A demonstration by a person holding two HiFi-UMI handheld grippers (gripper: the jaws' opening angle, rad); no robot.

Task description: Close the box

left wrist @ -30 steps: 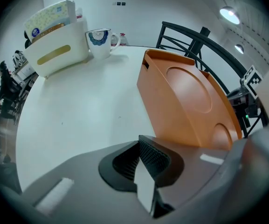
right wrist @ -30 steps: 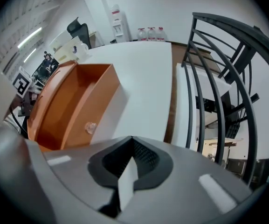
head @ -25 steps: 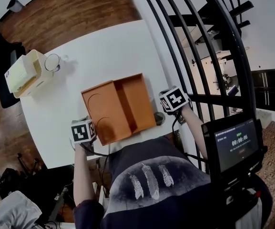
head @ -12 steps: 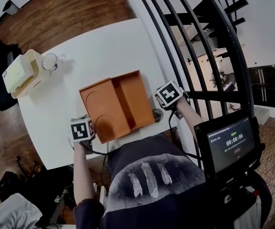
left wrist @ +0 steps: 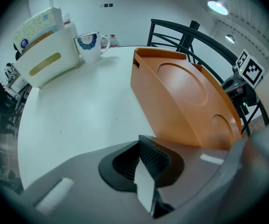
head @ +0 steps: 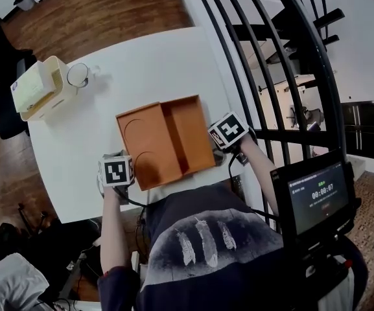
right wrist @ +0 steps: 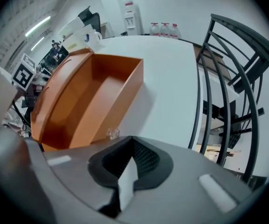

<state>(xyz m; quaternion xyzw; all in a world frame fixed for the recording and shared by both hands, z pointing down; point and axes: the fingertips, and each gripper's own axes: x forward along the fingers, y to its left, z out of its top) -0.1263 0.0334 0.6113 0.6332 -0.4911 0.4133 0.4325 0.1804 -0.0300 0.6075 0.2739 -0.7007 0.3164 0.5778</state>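
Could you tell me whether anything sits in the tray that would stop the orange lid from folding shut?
Nothing visible does. The tray looks empty beside the open lid. A small clear object lies on the table, just outside the tray's near wall.

Colour key. We show the orange box (head: 167, 141) on the white table (head: 141, 70). At ten o'clock from the box we mark a cream holder (head: 41, 89) and a white mug (left wrist: 88, 45) with a blue motif. The left gripper (left wrist: 146, 181) and the right gripper (right wrist: 127, 181) are grey, with black meshed pads (left wrist: 155, 157) and marker cubes (head: 116, 172) of black-and-white squares. The railing (left wrist: 188, 36) is black and the floor (head: 109, 5) brown wood grain.
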